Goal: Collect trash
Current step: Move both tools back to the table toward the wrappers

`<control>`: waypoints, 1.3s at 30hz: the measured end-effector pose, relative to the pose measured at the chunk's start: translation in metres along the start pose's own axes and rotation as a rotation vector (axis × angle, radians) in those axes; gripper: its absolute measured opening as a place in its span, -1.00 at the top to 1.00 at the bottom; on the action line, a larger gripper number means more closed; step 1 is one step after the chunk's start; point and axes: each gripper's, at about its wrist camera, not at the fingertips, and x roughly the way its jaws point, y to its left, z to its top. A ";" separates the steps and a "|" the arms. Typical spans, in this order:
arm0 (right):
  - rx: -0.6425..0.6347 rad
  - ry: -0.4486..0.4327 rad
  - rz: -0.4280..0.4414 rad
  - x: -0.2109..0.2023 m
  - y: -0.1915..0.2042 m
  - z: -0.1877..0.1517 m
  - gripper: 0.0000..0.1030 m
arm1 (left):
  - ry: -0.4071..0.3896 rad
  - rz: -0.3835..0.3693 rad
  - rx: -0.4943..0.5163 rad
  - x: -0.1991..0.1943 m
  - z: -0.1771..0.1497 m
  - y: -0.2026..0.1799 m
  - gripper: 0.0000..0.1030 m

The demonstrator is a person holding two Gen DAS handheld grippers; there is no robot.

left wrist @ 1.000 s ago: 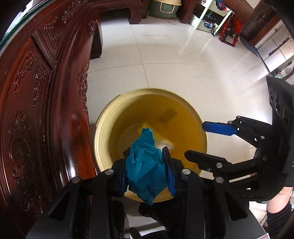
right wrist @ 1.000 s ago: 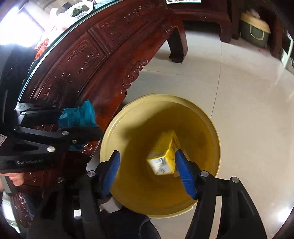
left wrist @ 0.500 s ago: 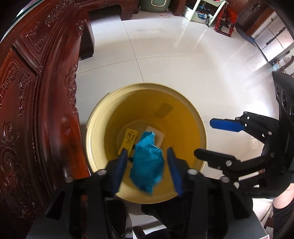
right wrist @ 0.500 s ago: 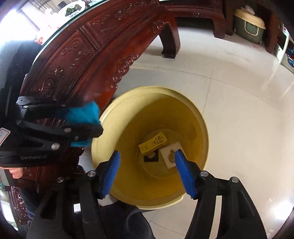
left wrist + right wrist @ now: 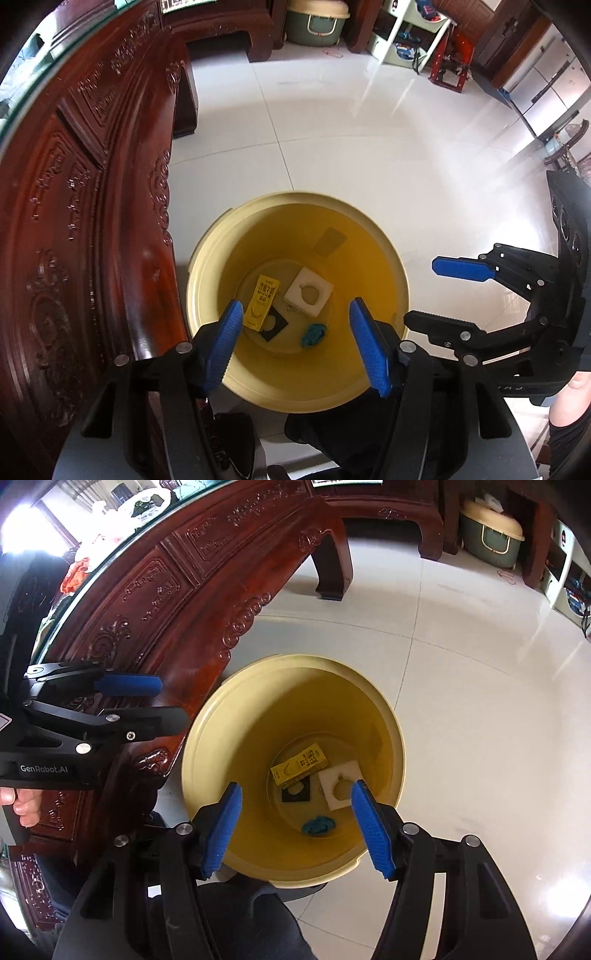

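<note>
A yellow bin (image 5: 207,266) (image 5: 195,746) stands on the floor beside a carved wooden table. At its bottom lie a crumpled teal wad (image 5: 313,334) (image 5: 318,826), a yellow carton (image 5: 263,301) (image 5: 299,765), a white foam square (image 5: 308,291) (image 5: 338,782) and a black square piece (image 5: 271,325) (image 5: 295,792). My left gripper (image 5: 295,314) (image 5: 162,701) hangs above the bin, its jaws opening with nothing between them. My right gripper (image 5: 295,794) (image 5: 419,291) is open and empty over the bin's right side.
The dark red carved table (image 5: 92,184) (image 5: 177,590) curves along the left, close to the bin. White tiled floor (image 5: 369,147) spreads to the right. A green tub (image 5: 317,20) and a white shelf unit (image 5: 410,33) stand far back. A hand (image 5: 26,805) grips the left tool.
The left jaws opened and let go of the teal wad, which fell to the bin's bottom. The yellow carton dropped from between the right jaws and now lies flat in the bin.
</note>
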 end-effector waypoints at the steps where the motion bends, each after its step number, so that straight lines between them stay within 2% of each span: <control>1: -0.002 -0.009 -0.004 -0.006 0.003 0.000 -0.19 | -0.011 0.000 -0.004 -0.005 -0.002 0.001 -0.16; 5: -0.022 -0.079 -0.030 -0.037 0.019 -0.001 -0.19 | -0.097 0.000 -0.006 -0.043 -0.013 0.002 -0.16; 8: -0.059 -0.147 -0.032 -0.060 0.044 0.001 -0.19 | -0.211 0.029 0.000 -0.091 -0.034 0.007 -0.19; 11: -0.120 -0.202 -0.008 -0.076 0.083 0.004 -0.19 | -0.311 0.064 -0.039 -0.136 -0.065 0.023 -0.35; 13: -0.169 -0.235 0.015 -0.083 0.112 0.004 -0.19 | -0.364 0.089 -0.082 -0.162 -0.086 0.037 -0.58; 15: -0.225 -0.266 0.036 -0.089 0.146 0.004 -0.22 | -0.418 0.129 -0.142 -0.187 -0.113 0.057 -0.73; 17: -0.282 -0.299 0.058 -0.092 0.178 0.004 -0.31 | -0.462 0.179 -0.188 -0.207 -0.140 0.075 -0.77; 19: -0.328 -0.330 0.060 -0.094 0.207 0.003 -0.33 | -0.496 0.232 -0.249 -0.224 -0.166 0.094 -0.78; 25: -0.400 -0.413 0.079 -0.092 0.284 -0.001 -0.42 | -0.557 0.307 -0.424 -0.261 -0.228 0.150 -0.80; 27: -0.409 -0.426 0.089 -0.088 0.300 0.001 -0.46 | -0.574 0.337 -0.468 -0.269 -0.242 0.164 -0.93; 29: -0.413 -0.429 0.112 -0.083 0.320 0.005 -0.47 | -0.600 0.373 -0.522 -0.278 -0.255 0.182 -0.92; 33: -0.416 -0.413 0.145 -0.074 0.349 0.014 -0.47 | -0.632 0.387 -0.609 -0.284 -0.273 0.217 -0.92; 39: -0.433 -0.411 0.144 -0.064 0.377 0.024 -0.47 | -0.638 0.387 -0.696 -0.280 -0.276 0.261 -0.92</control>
